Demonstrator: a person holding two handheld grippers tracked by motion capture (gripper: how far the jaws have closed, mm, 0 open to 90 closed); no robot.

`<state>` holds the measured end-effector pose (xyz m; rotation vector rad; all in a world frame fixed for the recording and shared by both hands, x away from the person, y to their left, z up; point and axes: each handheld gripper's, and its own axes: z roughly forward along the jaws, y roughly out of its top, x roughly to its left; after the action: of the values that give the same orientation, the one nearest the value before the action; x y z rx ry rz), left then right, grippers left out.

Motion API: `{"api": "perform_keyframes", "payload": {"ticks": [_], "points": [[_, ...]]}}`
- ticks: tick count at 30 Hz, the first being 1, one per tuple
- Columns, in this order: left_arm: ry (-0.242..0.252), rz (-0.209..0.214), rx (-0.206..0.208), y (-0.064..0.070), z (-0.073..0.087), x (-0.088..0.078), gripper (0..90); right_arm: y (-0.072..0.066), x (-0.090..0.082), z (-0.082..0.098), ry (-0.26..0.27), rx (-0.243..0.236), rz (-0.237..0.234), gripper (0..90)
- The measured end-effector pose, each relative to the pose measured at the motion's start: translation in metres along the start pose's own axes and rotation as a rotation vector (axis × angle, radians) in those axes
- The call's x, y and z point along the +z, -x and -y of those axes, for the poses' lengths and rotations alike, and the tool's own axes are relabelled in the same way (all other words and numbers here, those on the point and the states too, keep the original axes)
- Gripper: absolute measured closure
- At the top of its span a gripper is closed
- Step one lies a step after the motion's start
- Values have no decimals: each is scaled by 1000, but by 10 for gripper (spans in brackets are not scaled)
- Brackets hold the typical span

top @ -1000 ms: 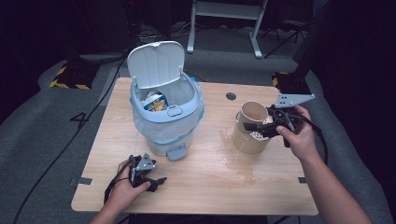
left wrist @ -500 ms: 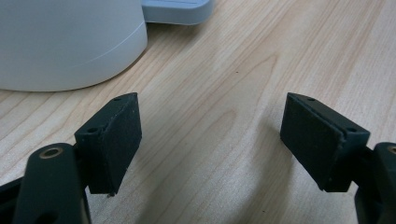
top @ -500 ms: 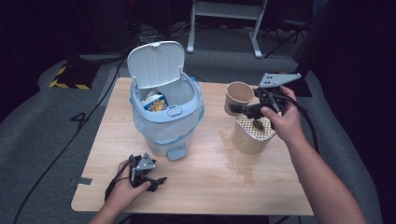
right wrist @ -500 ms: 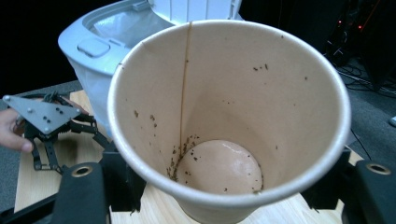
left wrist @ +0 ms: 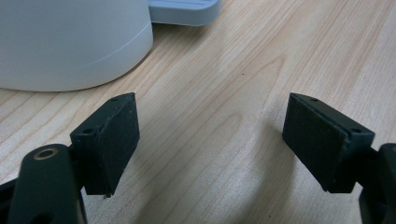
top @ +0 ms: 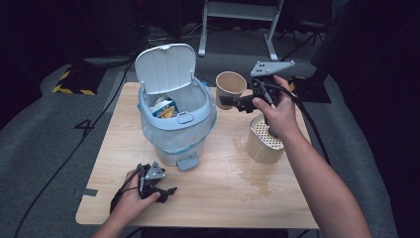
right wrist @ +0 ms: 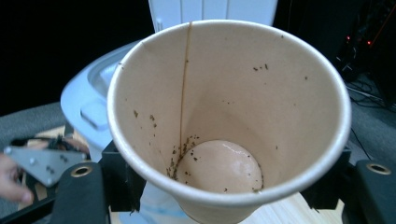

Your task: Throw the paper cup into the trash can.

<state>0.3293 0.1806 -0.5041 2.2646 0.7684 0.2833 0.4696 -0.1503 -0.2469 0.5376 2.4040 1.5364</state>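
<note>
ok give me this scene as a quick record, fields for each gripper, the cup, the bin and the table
right gripper: shut on the paper cup, held above the table beside the bin
paper cup: upright, dark specks on the inner wall and bottom
left gripper: open, nothing between the jaws, resting low on the table near the bin's base
bin: pale blue, lid up, bag liner, a carton inside
strainer pot: cream, perforated insert, standing on the table under the right hand
table: wood, wet patch by the strainer pot

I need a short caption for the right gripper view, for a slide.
Right tongs grip a paper cup with dark specks inside, in front of the open bin.
</note>
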Motion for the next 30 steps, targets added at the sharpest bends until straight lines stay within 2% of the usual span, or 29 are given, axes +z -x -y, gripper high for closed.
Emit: {"api": "perform_keyframes", "payload": {"ticks": [4,8,12,19,23,26,30], "points": [[0,-1,0,0,0,0,191,-1,11,-12,24,0,-2,299],[-1,-2,3,0,0,0,191,-2,24,-23,46,27,-30,300],[-1,1,0,0,0,0,190,-5,38,-32,45,23,-35,300],[0,1,0,0,0,0,190,-18,70,-39,-10,3,-29,298],[-2,2,-1,0,0,0,189,-27,87,-41,-24,-7,-31,297],[-3,5,-1,0,-1,1,179,-27,95,-41,-63,-10,-8,297],[-5,6,-2,0,-1,1,174,-25,102,-38,-104,1,-16,294]]}}
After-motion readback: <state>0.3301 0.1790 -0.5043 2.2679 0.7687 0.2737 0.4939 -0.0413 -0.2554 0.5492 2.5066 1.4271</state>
